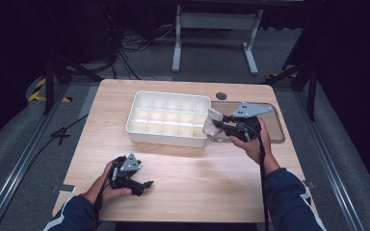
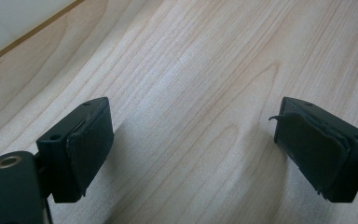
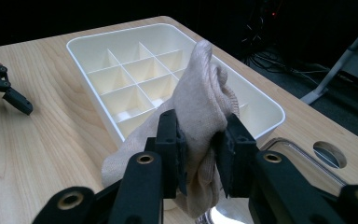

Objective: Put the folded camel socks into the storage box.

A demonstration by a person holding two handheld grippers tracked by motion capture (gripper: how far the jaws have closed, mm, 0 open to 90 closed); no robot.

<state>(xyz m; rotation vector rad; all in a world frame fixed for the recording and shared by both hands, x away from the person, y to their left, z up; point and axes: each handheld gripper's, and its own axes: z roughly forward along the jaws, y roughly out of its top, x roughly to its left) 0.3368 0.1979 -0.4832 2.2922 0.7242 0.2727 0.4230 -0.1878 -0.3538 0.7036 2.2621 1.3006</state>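
One sock (image 3: 200, 107) in right claw (image 3: 200, 154) (beside divided tray (image 1: 139, 103)).

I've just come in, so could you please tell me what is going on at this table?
A person works with two tools. The right hand-held gripper is clamped on a beige cloth and holds it at the right end of a white divided tray, next to a clear lid lying on the table. The tray's compartments look empty. The left hand-held gripper rests near the table's front edge, jaws open with nothing between them.
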